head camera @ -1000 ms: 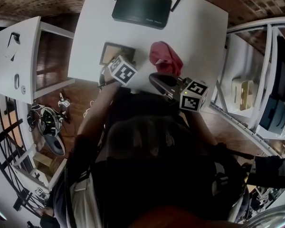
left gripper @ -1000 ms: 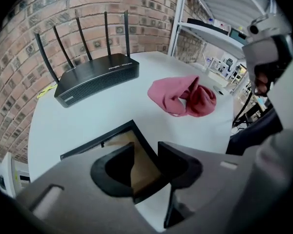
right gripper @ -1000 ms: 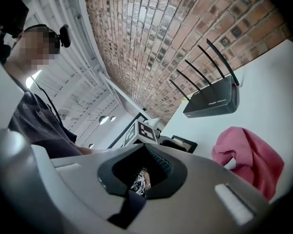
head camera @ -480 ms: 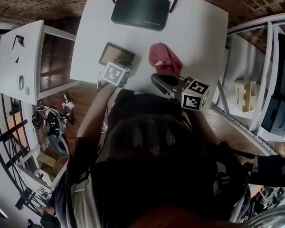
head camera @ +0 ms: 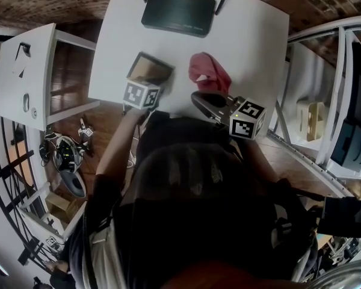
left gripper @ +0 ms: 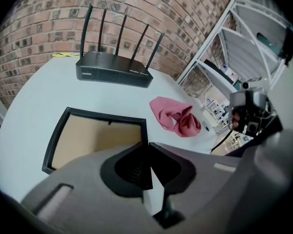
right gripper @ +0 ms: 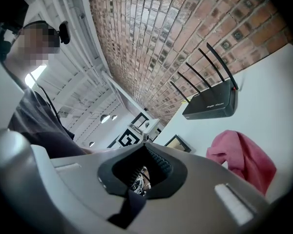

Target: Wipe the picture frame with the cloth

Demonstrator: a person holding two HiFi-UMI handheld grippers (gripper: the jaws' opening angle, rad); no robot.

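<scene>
Before the router, the left gripper has just been closing its jaws onto the picture frame, steadying it; the right gripper, jaws together and empty, probably needs the cloth next.

White rectangular table against red-brown brick wall. White metal shelving rack right, white side cabinet left. Brown wooden floor. Round ceiling lamps lit.

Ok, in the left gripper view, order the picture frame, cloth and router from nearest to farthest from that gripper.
1. Picture frame, its right edge between the fingers.
2. Cloth, ahead to the right.
3. Router, at the far edge of the table.
</scene>
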